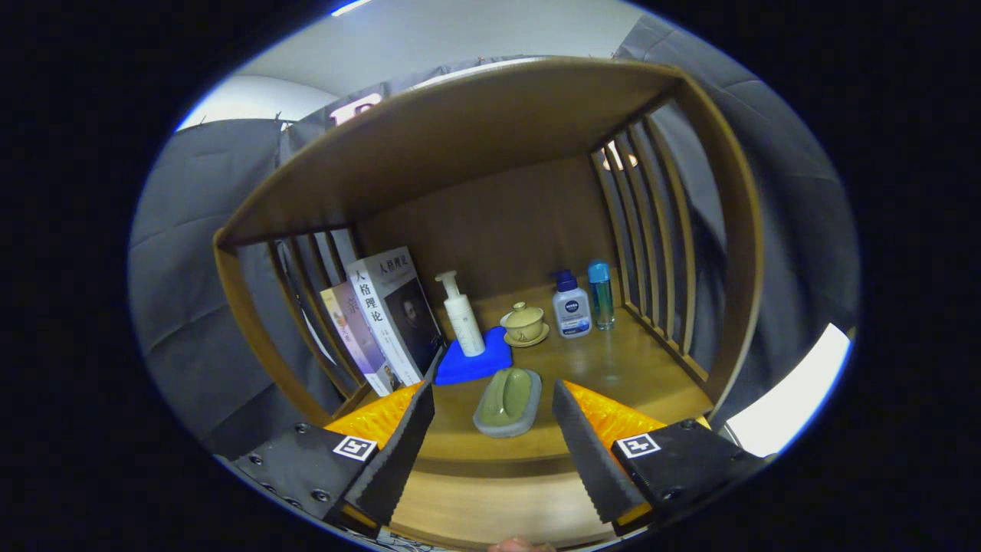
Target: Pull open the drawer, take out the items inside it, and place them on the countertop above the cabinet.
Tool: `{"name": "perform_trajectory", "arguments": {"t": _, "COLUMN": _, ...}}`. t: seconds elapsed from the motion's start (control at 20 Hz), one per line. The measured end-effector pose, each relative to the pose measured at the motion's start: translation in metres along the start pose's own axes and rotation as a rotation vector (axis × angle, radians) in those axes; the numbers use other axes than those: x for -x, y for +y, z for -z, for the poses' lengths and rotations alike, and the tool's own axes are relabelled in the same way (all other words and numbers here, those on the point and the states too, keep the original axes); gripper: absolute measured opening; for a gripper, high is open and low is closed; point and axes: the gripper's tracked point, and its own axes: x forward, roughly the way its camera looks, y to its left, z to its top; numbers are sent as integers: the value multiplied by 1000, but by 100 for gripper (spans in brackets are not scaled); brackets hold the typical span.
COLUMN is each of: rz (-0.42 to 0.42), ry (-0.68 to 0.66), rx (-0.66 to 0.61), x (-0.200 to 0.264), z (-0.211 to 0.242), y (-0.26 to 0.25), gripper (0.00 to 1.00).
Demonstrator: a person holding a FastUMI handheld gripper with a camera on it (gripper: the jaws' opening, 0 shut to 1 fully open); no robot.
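My gripper (494, 389) is open, and its fingertips (423, 399) stand on either side of a green soap bar in a grey dish (507, 402). The dish rests flat on the wooden countertop (613, 368) near the front edge, with a small gap to each finger. Beyond it a white pump bottle (464, 316) stands on a blue pad (475, 360). A lidded tan teacup on a saucer (524, 323), a white bottle with a blue cap (572, 305) and a slim blue bottle (601, 295) stand further back on the right.
Leaning books (383, 318) fill the left of the countertop, against a slatted side rail. A slatted rail (651, 245) closes the right side, and a wooden back and top panel (475, 130) box in the space. A lower wooden surface (490, 506) shows below the countertop's front edge.
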Motion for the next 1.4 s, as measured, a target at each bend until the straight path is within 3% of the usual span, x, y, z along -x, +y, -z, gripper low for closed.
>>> {"name": "perform_trajectory", "arguments": {"t": 0.3, "rz": 36, "ry": -136, "rx": 117, "x": 61, "z": 39, "y": 6, "gripper": 98}}
{"name": "perform_trajectory", "arguments": {"t": 0.45, "rz": -19, "ry": -103, "rx": 182, "x": 80, "z": 81, "y": 26, "gripper": 98}}
{"name": "perform_trajectory", "arguments": {"t": 0.8, "rz": 1, "ry": -41, "rx": 373, "x": 113, "z": 159, "y": 38, "gripper": 99}}
{"name": "perform_trajectory", "arguments": {"t": 1.1, "rz": 41, "ry": -50, "rx": 383, "x": 123, "z": 193, "y": 34, "gripper": 98}}
{"name": "perform_trajectory", "arguments": {"t": 1.4, "rz": 72, "ry": 6, "rx": 412, "x": 103, "z": 229, "y": 13, "gripper": 98}}
